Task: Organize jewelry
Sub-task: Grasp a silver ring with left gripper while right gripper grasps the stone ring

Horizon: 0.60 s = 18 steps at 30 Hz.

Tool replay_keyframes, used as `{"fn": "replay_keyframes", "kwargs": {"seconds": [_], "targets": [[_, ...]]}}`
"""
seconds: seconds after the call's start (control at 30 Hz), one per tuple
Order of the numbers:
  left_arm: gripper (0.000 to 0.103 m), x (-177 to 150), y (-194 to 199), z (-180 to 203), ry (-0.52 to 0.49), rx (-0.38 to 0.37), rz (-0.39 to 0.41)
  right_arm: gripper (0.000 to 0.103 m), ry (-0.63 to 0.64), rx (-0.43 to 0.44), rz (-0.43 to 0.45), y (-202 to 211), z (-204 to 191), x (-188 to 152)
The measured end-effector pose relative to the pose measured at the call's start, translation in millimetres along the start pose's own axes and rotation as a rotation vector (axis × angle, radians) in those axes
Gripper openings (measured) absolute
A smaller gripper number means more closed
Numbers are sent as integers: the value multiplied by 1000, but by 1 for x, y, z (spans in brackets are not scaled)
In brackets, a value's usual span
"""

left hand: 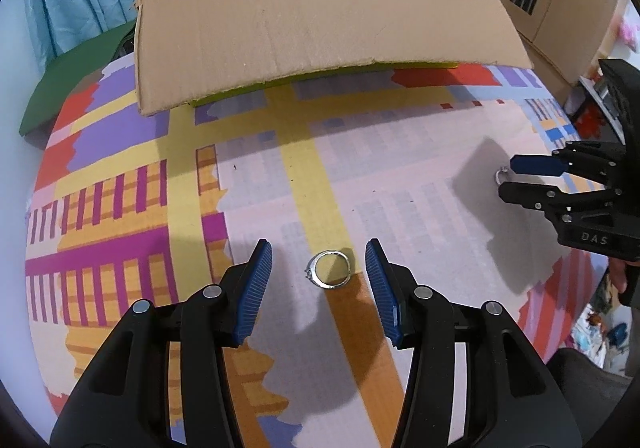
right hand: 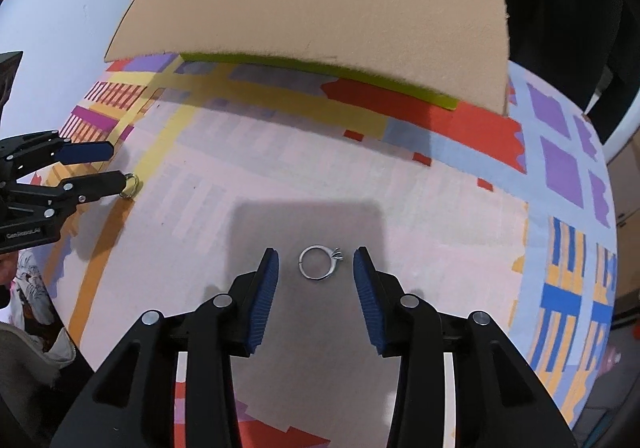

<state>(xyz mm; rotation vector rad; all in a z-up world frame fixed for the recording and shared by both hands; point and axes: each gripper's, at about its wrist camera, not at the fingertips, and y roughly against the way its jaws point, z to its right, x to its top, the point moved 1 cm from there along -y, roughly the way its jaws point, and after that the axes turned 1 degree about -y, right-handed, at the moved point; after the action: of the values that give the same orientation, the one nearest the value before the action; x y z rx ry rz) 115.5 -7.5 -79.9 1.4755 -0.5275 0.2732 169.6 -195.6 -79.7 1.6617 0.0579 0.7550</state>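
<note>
1. Your left gripper (left hand: 319,280) points steeply down at the patterned cloth (left hand: 400,184); its jaws stand partly open and hold nothing.
2. A silver ring (left hand: 329,269) lies flat on the cloth between its blue pads (left hand: 256,292), clear of both, with a gap on each side.
3. Your right gripper (right hand: 316,280) also stands partly open and holds nothing.
4. A second ring (right hand: 320,262), its small stone toward the right pad, lies flat between those pads and touches neither.
5. Ahead of both grippers the cloth is bare up to the cardboard flap (left hand: 320,28), whose lower edge overhangs the cloth.
6. The two grippers sit well apart, with open cloth between them.
7. To the outer side of the right gripper the table's rounded edge (right hand: 600,248) drops away.
</note>
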Motion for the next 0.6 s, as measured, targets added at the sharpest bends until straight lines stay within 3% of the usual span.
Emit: {"fn": "replay_keyframes", "kwargs": {"seconds": [0.3,0.6], "targets": [[45,-7,-12,2,0,6,-17,38,9,-12,3,-3,-1,-3],[41,-13,-13,7,-18,51,29,37,27,-29,19,-4,-4,-3]]}}
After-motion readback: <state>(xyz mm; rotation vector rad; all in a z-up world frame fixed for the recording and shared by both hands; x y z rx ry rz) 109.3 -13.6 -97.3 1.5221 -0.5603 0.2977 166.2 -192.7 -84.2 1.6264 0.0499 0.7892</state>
